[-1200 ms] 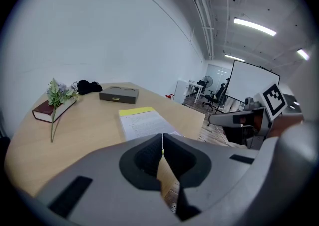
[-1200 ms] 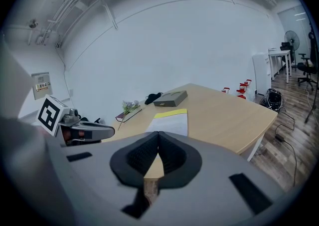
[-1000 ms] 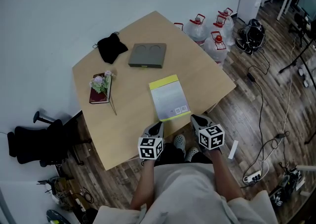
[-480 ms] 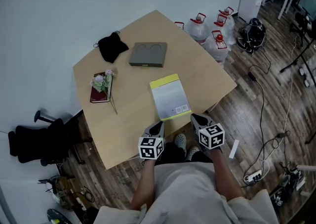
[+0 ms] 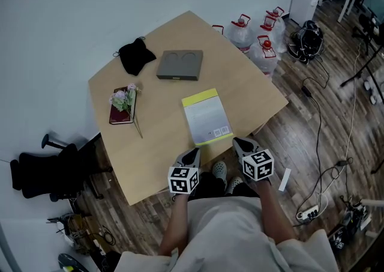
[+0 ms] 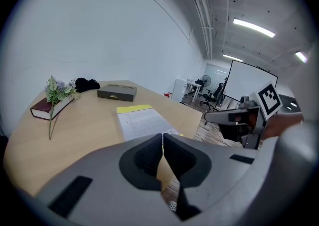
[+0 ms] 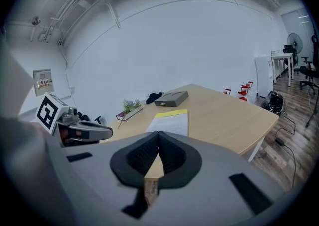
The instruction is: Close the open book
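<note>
- At the near edge of the wooden table (image 5: 150, 151), both grippers hover side by side, just in front of the person's body.
- Left gripper (image 5: 192, 153): its own view shows the two dark pads pressed together at the tips, nothing caught between them.
- Right gripper (image 5: 240, 143): same story in its view, jaws together with nothing between them.
- And the book (image 5: 207, 117) lies flat on the tabletop just beyond the two grippers, its near short edge close to the table's edge.
- It sits a little ahead of the gap between them, with the left gripper near its near-left corner and the right gripper just off its near-right corner; neither one touches it.
- What shows is a single pale face with a yellow band along the far end and small printed marks near the close end.
- From the left gripper view, the book is straight ahead past the jaw tips; from the right gripper view, it is ahead too.
- Further back, well apart from the grippers: a grey box (image 5: 179, 65) with two round recesses, a black pouch (image 5: 135, 57) to its left, and a dark red book (image 5: 120, 114) with a flower sprig (image 5: 125, 99) lying on it.
- Off the table's far right corner, water jugs (image 5: 252, 39) with red caps stand on the wood floor.
</note>
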`<state>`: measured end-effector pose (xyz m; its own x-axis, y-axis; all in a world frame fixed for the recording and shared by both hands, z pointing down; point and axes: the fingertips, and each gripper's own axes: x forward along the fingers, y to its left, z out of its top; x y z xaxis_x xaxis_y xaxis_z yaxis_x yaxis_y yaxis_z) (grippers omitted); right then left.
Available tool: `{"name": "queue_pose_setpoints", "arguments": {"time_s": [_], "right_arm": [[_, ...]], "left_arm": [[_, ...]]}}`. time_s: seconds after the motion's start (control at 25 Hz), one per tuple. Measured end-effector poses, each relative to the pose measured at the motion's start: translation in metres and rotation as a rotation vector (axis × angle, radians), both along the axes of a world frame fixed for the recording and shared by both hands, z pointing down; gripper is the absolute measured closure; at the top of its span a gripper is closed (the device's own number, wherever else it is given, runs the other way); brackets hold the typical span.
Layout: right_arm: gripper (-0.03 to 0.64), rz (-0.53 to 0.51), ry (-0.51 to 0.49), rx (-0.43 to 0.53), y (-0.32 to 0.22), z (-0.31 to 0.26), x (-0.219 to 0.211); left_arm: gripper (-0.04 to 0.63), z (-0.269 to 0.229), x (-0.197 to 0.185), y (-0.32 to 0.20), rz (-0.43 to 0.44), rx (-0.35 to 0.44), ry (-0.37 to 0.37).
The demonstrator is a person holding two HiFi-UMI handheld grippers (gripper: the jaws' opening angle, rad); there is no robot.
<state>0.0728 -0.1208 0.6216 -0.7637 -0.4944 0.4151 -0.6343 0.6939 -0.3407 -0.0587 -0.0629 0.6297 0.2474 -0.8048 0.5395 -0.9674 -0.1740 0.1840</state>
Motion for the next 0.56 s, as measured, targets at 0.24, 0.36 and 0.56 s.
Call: {"name": "queue_pose_setpoints", "arguments": {"time_s": [0.24,0.36,0.56], "right_arm": [[0.612,-0.010,0.002,0.010,0.0005,-0.0011,0.0006],[0.612,-0.010,0.006,0.012,0.0010,-0.0010,-0.0001],[0.612,-0.008,0.010,0.011,-0.0004,-0.0024,-0.0005]], "left_arm": [[0.572,0.0018,0.0010,-0.0005,0.000,0.000,0.003],[0.572,0.0018,0.0014,-0.0003,0.006,0.001,0.004],[0.572,0.0002,0.0022,-0.0007,0.015,-0.002,0.002]]}}
